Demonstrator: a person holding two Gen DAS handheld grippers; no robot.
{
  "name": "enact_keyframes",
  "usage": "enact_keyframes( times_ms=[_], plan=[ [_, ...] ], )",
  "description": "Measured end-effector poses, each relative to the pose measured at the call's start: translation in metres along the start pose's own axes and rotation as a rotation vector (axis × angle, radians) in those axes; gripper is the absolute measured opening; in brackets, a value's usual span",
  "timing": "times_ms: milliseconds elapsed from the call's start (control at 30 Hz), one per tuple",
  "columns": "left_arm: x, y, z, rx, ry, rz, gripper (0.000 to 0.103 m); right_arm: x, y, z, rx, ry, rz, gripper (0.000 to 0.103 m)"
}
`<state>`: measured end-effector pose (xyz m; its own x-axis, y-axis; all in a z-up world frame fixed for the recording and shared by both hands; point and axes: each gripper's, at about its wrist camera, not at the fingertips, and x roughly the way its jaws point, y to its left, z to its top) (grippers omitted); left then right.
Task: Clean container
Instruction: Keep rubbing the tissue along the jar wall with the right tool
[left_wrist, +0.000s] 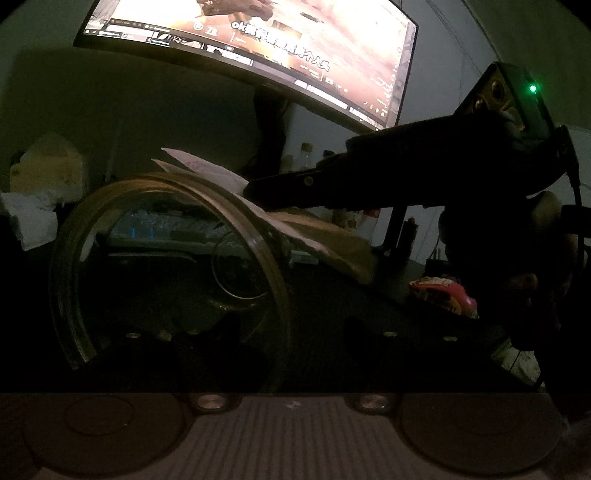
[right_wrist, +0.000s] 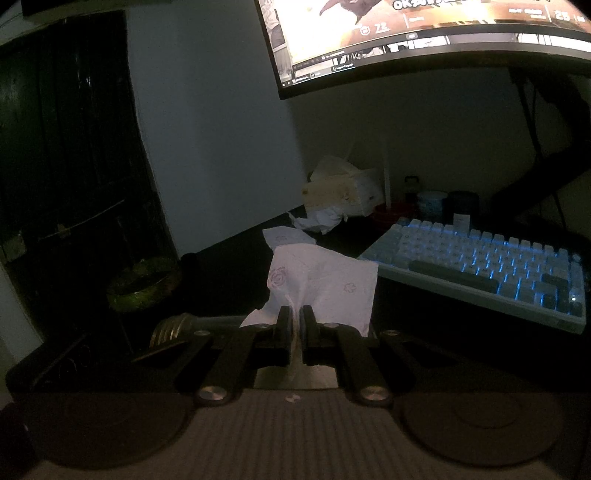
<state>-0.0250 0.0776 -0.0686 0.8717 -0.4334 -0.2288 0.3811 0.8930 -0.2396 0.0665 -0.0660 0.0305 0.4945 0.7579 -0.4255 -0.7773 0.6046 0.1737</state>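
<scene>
Right claw (right_wrist: 294, 317) pinching tissue (right_wrist: 325, 280), left claw (left_wrist: 258, 339) part-open around glass container (left_wrist: 170, 258).

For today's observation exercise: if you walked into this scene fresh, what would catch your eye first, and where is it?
First, the bright curved monitor glowing above the dark desk. Next, the clear round glass jar, tipped with its mouth toward the left wrist camera. Then the white patterned tissue pinched in the shut right gripper, with the blue-lit pale keyboard to its right.
</scene>
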Motion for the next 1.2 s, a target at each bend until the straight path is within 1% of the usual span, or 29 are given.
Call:
enact_keyframes(
  times_ms=[500, 667, 767, 800, 1200],
  plan=[
    [0.0012, 0.0006, 0.0000, 0.003, 0.000, 0.003, 0.060, -0.0008, -0.0006, 0.0004, 0.004, -0.004, 0.000, 0.007],
    [0.0012, 0.0010, -0.0001, 0.005, -0.001, 0.008, 0.060, -0.0021, 0.0048, -0.0012, -0.009, -0.006, -0.021, 0.007],
    [0.0011, 0.0024, 0.0001, 0.002, -0.003, 0.011, 0.060, -0.0031, 0.0092, -0.0022, -0.013, -0.001, 0.027, 0.007],
    [0.0007, 0.0030, 0.0002, -0.001, -0.004, 0.011, 0.060, -0.0030, 0.0090, -0.0023, -0.013, -0.001, 0.031, 0.007],
    [0.0017, 0.0036, 0.0001, -0.008, -0.009, 0.012, 0.062, -0.0001, 0.0070, -0.0011, 0.004, -0.004, 0.013, 0.007]
  ],
)
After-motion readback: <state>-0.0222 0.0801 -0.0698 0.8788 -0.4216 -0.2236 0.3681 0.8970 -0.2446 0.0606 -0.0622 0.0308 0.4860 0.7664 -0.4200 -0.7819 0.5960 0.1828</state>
